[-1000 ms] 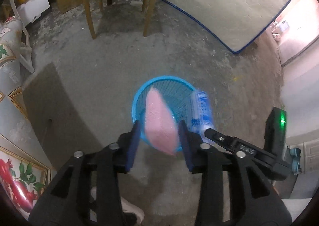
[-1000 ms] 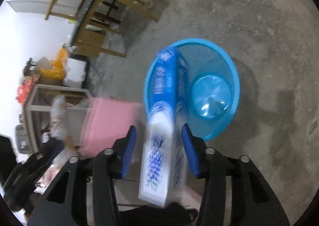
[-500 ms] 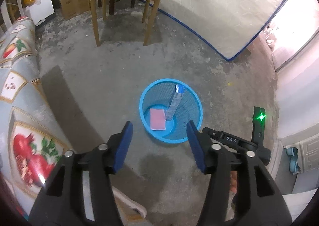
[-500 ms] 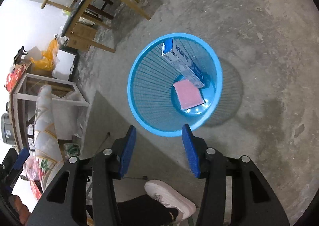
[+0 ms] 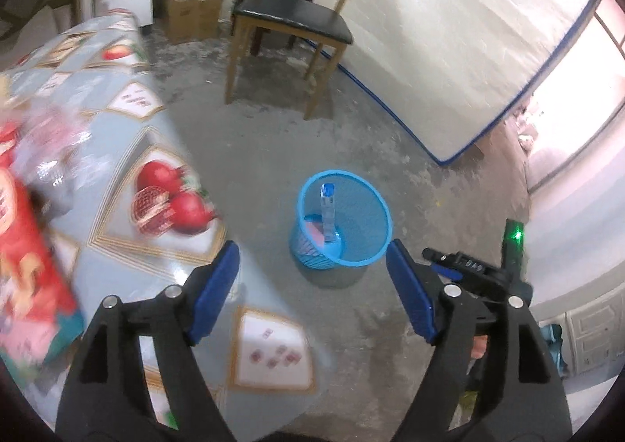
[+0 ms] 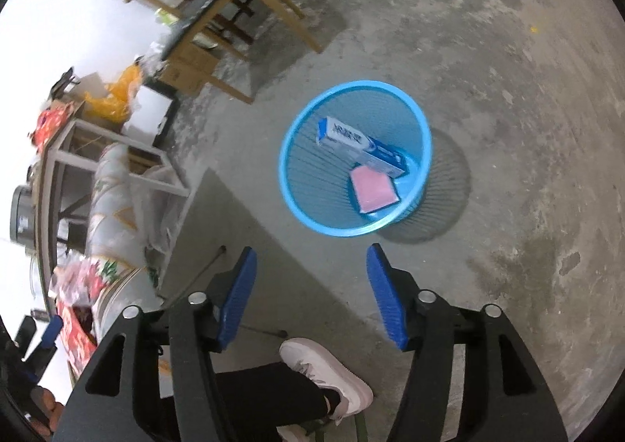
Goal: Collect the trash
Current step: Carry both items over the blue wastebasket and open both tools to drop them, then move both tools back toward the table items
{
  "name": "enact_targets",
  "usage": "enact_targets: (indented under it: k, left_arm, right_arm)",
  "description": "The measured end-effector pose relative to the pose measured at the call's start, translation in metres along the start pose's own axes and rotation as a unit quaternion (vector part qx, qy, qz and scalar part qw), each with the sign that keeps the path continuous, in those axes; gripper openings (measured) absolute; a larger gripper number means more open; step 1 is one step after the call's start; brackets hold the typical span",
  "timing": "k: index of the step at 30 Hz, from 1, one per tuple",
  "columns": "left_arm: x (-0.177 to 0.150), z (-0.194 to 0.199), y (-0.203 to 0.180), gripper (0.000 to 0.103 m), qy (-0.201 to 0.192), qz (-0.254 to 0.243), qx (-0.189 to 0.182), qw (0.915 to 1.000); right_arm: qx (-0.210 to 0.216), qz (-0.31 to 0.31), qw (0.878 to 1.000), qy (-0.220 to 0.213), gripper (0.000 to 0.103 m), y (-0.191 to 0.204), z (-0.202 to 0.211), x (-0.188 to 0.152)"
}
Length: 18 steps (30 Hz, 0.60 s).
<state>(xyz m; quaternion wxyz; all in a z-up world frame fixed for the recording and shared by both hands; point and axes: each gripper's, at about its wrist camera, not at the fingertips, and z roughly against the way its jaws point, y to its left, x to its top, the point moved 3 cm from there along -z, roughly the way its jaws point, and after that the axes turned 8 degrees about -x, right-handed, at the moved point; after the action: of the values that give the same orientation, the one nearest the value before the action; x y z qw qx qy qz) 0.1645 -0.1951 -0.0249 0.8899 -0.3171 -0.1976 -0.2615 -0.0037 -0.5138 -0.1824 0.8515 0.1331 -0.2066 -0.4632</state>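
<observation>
Blue mesh wastebasket (image 6: 355,159) upright on grey concrete floor (image 6: 508,129), holding a pink packet (image 6: 374,189) flat on the bottom and a blue-and-white carton (image 6: 361,147) leaning against the inner wall. Left gripper (image 5: 312,291) above the corner of a fruit-print tablecloth (image 5: 156,184), jaws opening, nothing between them. Right gripper (image 6: 310,295) over bare floor near the basket, jaws opening too, empty. White shoe (image 6: 324,375) below it. Wooden chair (image 5: 291,18) well behind the basket
</observation>
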Motion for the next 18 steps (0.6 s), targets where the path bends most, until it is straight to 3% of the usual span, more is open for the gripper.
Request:
enact_targets:
  k: [2, 8, 18]
  left_arm:
    - [-0.009, 0.016, 0.009, 0.084, -0.010, 0.004, 0.000, 0.9999]
    - [-0.033, 0.070, 0.041, 0.089, -0.068, 0.010, 0.043, 0.9968]
    - [-0.066, 0.154, 0.102, 0.094, -0.139, 0.012, 0.137, 0.9807]
  right_arm:
    - [0.005, 0.020, 1.000, -0.005, 0.061, 0.014, 0.008, -0.002]
    - [0.038, 0.076, 0.996, -0.015, 0.067, 0.072, 0.031, -0.006]
    - [0.125, 0.182, 0.975, 0.014, 0.072, 0.204, 0.044, -0.041]
